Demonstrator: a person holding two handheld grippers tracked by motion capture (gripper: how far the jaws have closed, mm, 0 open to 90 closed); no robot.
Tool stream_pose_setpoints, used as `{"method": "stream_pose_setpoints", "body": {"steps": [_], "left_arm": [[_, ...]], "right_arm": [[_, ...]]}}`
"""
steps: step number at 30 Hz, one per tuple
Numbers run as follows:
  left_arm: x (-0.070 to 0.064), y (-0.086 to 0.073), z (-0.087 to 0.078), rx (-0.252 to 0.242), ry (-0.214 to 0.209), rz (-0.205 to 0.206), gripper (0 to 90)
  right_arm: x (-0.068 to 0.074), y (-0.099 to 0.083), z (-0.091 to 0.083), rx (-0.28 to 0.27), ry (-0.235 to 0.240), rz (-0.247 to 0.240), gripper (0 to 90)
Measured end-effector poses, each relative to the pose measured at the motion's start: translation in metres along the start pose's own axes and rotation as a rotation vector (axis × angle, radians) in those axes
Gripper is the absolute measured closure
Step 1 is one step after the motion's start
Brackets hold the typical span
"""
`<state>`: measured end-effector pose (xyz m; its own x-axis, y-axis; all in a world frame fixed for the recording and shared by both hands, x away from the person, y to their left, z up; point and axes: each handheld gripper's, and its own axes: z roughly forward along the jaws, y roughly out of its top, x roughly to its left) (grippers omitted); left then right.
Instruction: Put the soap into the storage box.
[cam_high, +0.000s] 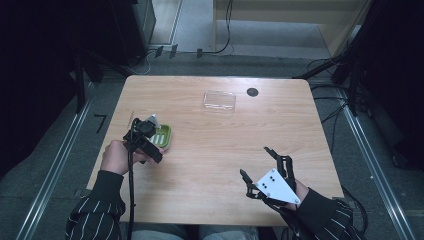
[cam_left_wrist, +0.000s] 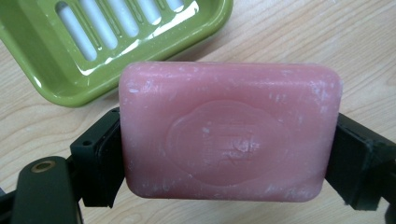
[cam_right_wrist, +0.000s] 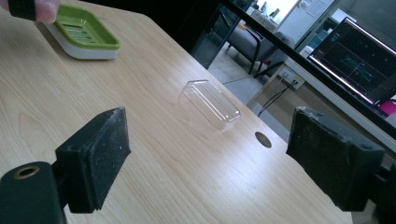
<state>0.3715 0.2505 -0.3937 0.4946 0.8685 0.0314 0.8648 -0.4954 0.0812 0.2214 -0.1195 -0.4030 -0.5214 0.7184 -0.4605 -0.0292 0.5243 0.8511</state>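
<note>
A pink bar of soap (cam_left_wrist: 229, 135) with an embossed stamp is clamped by its short ends between the jaws of my left gripper (cam_left_wrist: 229, 156), just above the wood. The green soap dish (cam_left_wrist: 70, 79), with a white slotted insert, lies right beyond it. From the high view, my left gripper (cam_high: 143, 136) is at the table's left, against the near-left side of the dish (cam_high: 166, 136). My right gripper (cam_high: 254, 160) hovers open near the front right with nothing between its jaws. In the right gripper view, the jaws of my right gripper (cam_right_wrist: 210, 158) stand wide apart, with the dish (cam_right_wrist: 84, 32) far off.
A clear plastic lid (cam_high: 219, 100) lies at the table's far middle, with a round black grommet (cam_high: 252, 91) just right of it. The lid (cam_right_wrist: 210, 105) and grommet (cam_right_wrist: 263, 139) lie ahead of my right gripper. A monitor (cam_right_wrist: 359, 60) stands beyond the table.
</note>
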Motion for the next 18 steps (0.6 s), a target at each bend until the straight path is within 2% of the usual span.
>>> {"method": "stream_pose_setpoints", "body": {"steps": [5,8,18], "left_arm": [[0.003,0.004,-0.001,0.006,-0.005,-0.001,13.8],[0.004,0.006,-0.001,-0.003,-0.008,-0.016,13.8],[0.008,0.013,-0.004,-0.021,0.005,-0.037,13.9]], "right_arm": [[0.000,0.000,0.000,0.000,0.001,-0.002,13.2],[0.000,0.000,0.000,0.001,0.003,-0.003,13.2],[0.000,0.000,0.000,0.002,0.000,0.000,13.3]]}}
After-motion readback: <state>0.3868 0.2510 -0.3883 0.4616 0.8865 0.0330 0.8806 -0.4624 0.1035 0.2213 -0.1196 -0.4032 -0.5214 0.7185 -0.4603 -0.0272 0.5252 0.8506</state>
